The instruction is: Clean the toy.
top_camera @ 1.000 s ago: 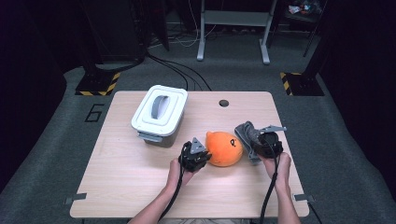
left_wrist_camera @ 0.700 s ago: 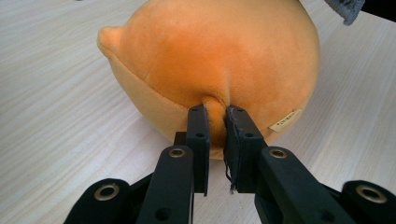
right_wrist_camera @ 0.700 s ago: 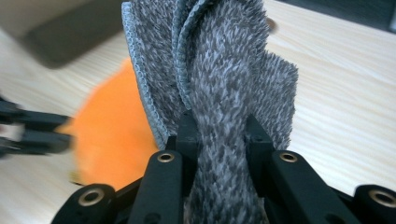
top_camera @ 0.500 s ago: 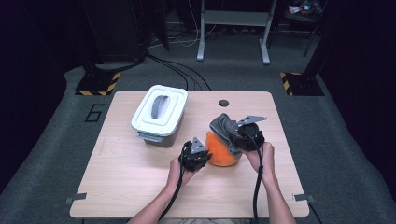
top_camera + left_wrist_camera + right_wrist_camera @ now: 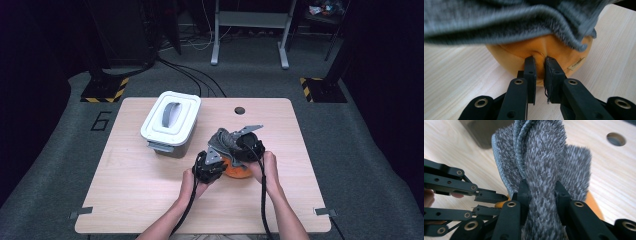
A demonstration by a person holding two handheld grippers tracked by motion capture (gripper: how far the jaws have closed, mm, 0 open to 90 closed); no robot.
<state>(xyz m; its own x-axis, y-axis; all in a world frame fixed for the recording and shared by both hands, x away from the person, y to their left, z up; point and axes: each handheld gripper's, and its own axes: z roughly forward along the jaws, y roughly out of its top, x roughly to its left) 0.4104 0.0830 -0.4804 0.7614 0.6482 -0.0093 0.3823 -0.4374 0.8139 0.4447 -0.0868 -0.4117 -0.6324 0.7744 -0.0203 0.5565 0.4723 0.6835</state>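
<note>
Fuzzy grey cloth (image 5: 544, 170) over smooth round orange cushion (image 5: 524, 55)

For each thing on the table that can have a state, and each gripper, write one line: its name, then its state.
orange ball: on the table, pinched at a fold, partly covered by the cloth.
grey cloth: bunched, held above the ball.
white bin: lid on, handle flat.
left gripper: shut on the ball.
right gripper: shut on the cloth.
</note>
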